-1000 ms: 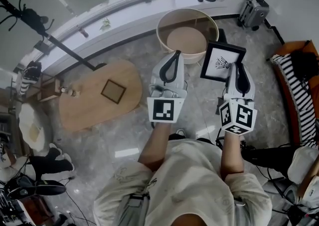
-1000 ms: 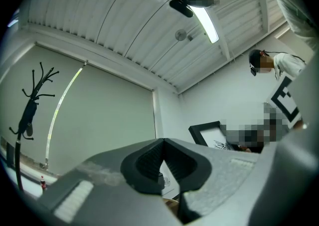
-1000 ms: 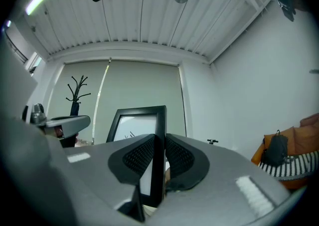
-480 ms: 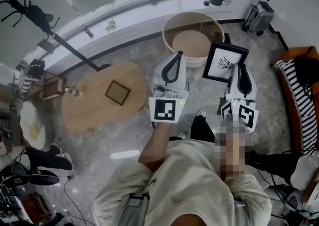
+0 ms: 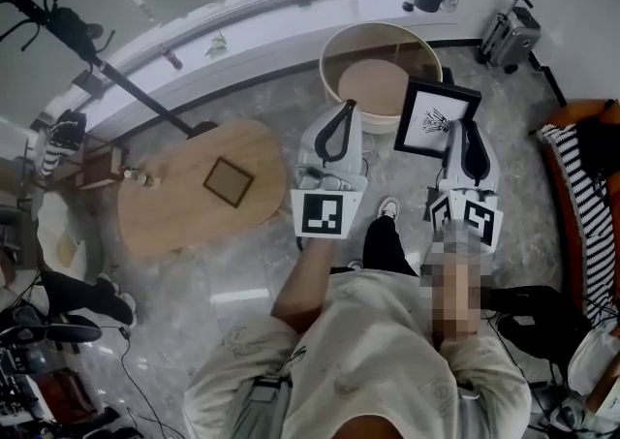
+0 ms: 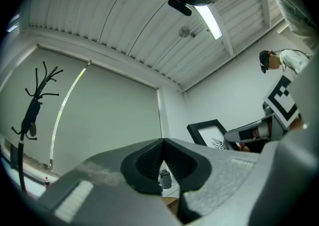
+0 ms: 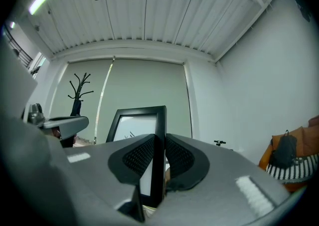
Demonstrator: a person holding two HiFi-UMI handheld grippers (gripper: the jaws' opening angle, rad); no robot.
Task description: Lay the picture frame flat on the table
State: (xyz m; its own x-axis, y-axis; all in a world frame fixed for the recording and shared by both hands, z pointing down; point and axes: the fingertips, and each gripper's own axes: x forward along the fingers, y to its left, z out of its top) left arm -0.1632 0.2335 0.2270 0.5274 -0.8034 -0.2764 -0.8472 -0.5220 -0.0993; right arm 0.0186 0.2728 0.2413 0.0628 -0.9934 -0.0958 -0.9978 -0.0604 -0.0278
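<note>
Picture frame: the picture frame (image 5: 436,117) is off the table, carried in the air over the floor, in front of the round tub (image 5: 380,64) and well apart from the right end of the table (image 5: 174,204). It stands upright, glass side toward the person.

Right gripper: the right gripper (image 5: 463,137) is clamped on the frame's right-hand side rail, with one ribbed pad on each face of the black moulding. The grip looks the same as a second ago.

Left gripper: the left gripper (image 5: 341,109) has its jaws pressed together on nothing and is held out level beside the other.

What changed: the person has taken a step. A dark-trousered leg and pale shoe (image 5: 387,206) now show between the two grippers, where before only a shoe tip showed lower down. The tub has slid a little toward the top right of the head view. Both grippers and the frame kept their places relative to each other.

Tabletop: wooden and oval, with a small dark-edged square (image 5: 228,181) near its right end and the rest mostly bare.

Meaning for the task: this looks like the carrying stage — the frame is secure, but nothing has been laid down yet. It likely has to be brought left over the tabletop and tipped flat, clear of the square.
</note>
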